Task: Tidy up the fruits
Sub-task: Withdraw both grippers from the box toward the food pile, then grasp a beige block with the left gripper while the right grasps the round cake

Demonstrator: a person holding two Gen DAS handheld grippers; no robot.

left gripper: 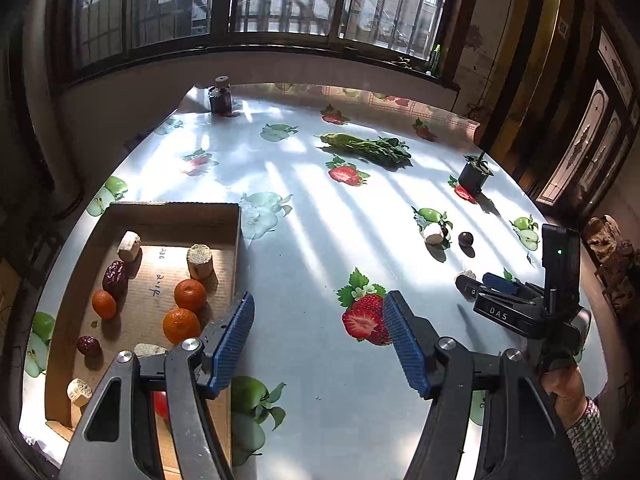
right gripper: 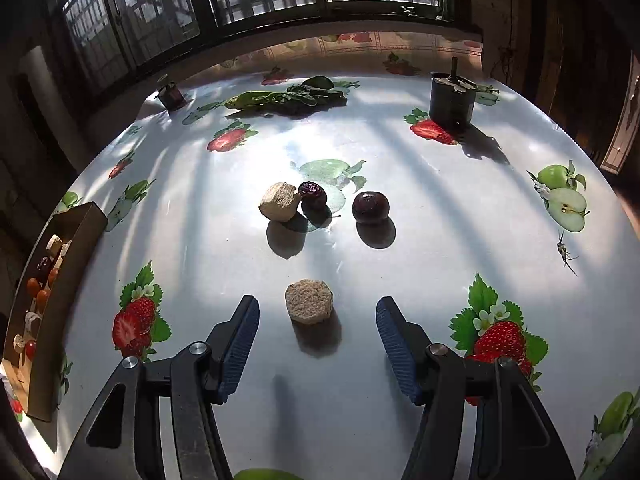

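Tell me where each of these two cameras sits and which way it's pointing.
Left wrist: on the left tool, facing the window across the table, cardboard box at left; right tool and hand show.
Right wrist: on the right tool, low over a beige chunk.
Both share the leafy greens.

Table (right gripper: 400,248) w/ fruit-print cloth: cardboard box (left gripper: 168,216), greens (right gripper: 288,98), plum (right gripper: 370,207), beige chunks.
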